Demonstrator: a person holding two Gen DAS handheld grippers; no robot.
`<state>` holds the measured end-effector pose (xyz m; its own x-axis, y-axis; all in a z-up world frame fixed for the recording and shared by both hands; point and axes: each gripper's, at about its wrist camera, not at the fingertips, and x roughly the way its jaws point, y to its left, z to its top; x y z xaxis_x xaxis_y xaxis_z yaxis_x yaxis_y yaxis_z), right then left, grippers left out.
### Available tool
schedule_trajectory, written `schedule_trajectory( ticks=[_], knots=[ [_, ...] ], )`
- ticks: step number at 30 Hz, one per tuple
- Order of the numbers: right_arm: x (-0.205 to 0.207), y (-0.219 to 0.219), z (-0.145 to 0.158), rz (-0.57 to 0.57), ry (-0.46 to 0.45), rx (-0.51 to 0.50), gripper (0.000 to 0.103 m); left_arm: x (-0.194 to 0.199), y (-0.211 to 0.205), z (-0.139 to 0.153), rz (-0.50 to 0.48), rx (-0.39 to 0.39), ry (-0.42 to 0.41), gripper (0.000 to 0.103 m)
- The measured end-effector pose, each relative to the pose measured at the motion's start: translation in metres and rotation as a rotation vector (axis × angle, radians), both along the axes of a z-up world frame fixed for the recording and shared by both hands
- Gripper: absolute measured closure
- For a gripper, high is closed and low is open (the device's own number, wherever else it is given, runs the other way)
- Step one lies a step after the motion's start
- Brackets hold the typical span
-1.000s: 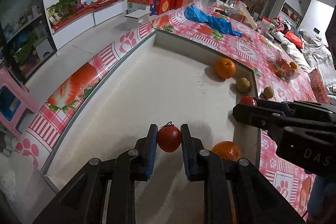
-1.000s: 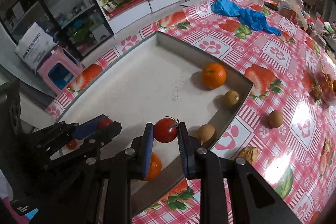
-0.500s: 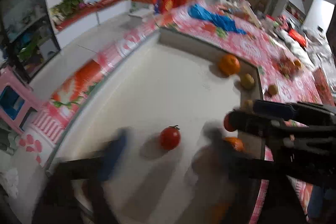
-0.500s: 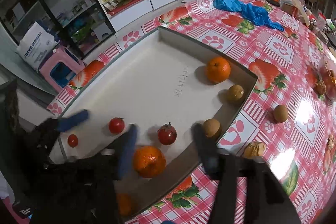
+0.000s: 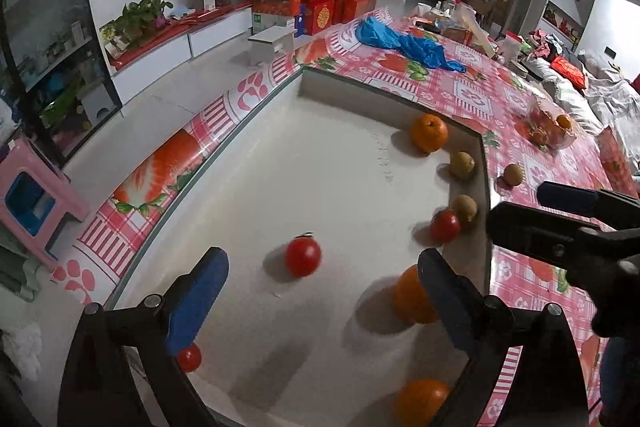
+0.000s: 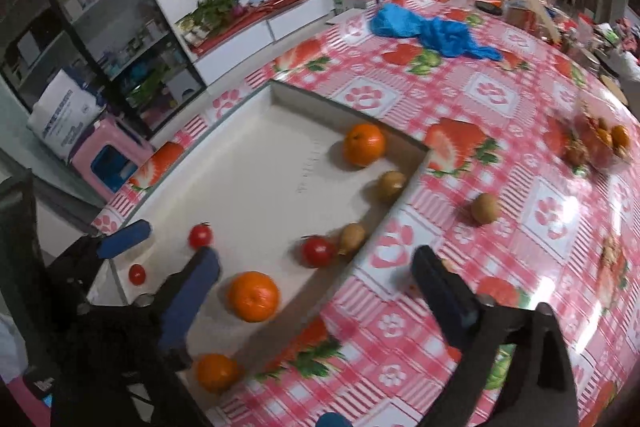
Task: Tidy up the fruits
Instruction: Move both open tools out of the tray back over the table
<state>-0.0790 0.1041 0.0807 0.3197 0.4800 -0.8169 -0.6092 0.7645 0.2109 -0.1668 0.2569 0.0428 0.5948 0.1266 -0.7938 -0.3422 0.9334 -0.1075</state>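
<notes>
A shallow white tray lies on the table. In it are red tomatoes, oranges and kiwis. My left gripper is open and empty, just behind a tomato on the tray floor. My right gripper is open and empty above the tray's right edge. A kiwi lies on the tablecloth outside the tray.
The table carries a red-and-white strawberry cloth. A blue plastic bag lies at the far end. A clear bag of fruit sits at the right. A pink stool stands on the floor at the left.
Both grippers opened and let go of their tomatoes, which now rest on the tray floor. Both grippers drew back, and the right one swung rightward over the tray edge.
</notes>
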Motion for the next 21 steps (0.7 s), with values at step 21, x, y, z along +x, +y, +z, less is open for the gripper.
schedule_trajectory(
  ticks=[21],
  knots=[
    [0.025, -0.176, -0.048, -0.353, 0.098, -0.04, 0.0, 0.014, -0.085, 0.042, -0.166, 0.057, -0.039, 0.007]
  ],
)
